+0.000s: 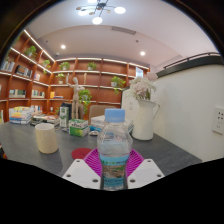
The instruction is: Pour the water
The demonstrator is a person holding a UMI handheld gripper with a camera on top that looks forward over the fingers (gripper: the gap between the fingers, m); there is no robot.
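Plastic bottle [114, 155] clamped in the tool [113, 172].

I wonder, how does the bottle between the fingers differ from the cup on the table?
The bottle is clear, blue-labelled and blue-capped; the cup is opaque cream and open-topped. The bottle is taller and slimmer, the cup squatter. The gripper holds the bottle; the cup stands free. Both are upright.

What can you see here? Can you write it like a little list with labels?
held thing: water bottle, blue cap on, upright
gripper: shut on the bottle, pink pads against its sides
cup: pale, on the grey table, beyond the fingers
vase: white, with flowers, near the wall
background: wooden shelves with plants
pouring: not started
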